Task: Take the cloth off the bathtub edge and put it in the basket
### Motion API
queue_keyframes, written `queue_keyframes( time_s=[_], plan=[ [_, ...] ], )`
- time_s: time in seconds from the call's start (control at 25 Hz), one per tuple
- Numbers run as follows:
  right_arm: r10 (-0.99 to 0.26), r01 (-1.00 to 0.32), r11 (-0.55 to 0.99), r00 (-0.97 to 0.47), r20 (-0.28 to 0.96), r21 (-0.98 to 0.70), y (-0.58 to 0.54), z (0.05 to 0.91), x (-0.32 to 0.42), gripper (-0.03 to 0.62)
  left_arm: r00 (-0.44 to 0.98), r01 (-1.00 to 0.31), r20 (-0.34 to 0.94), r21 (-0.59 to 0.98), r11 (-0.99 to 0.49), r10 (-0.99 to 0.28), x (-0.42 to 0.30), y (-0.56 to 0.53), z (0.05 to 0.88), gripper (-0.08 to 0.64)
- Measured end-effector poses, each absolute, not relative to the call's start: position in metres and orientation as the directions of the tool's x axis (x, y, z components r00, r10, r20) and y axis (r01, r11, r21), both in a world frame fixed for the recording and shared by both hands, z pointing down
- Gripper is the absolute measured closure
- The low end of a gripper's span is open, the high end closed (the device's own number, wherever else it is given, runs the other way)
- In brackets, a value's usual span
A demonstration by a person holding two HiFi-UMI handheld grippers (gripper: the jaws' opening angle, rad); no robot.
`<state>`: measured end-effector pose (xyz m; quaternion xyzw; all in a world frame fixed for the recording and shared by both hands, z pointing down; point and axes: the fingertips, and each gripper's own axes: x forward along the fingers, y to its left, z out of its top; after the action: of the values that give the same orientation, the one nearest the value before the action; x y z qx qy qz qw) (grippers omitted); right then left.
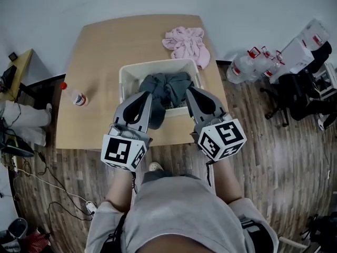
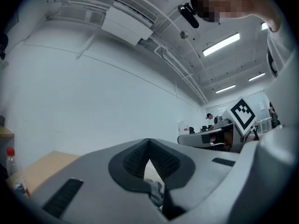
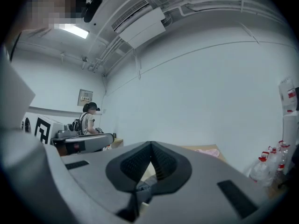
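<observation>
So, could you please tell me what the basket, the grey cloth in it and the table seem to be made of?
Basket: likely plastic, white and smooth, with thin rigid walls and rounded corners.
Grey cloth: soft matte fabric, crumpled into loose folds; the weave is too small to tell.
Table: light wood or wood-look laminate, smooth and matte; which one is unclear.

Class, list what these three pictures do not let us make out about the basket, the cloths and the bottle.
Head view: the left gripper and right gripper cover parts of the basket's front wall and the dark cloth.
Head view: the bottle's label is too small to read.
Both gripper views: the jaws' own bodies hide the basket and dark cloth; the right one shows only a sliver of the pink cloth.
</observation>
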<state>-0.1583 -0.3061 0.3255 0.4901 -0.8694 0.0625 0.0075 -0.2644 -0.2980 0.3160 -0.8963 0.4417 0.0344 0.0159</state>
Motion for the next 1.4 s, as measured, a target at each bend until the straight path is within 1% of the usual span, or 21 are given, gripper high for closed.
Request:
queue_keyframes(
  time_s=[0.24,0.64,1.4],
  plan=[
    [-0.850,-0.851,0.517,-0.523,0.063,-0.095,-0.278,0.319,-0.126,0.583,0.614,-0.788,-0.078,-0.004,-0.616,-0.785,-0.229,-0.271,0.311,0.546],
    [-0.837,-0.836,0.541,-0.546,0.034,-0.096,-0.226,0.312,-0.088,0.583,0.587,-0.809,-0.084,-0.026,-0.588,-0.805,-0.192,-0.217,0.302,0.546],
    [-0.797,-0.794,0.600,-0.604,0.022,-0.094,-0.136,0.323,-0.054,0.583,0.522,-0.853,-0.079,-0.034,-0.521,-0.849,-0.157,-0.120,0.311,0.546]
  ],
)
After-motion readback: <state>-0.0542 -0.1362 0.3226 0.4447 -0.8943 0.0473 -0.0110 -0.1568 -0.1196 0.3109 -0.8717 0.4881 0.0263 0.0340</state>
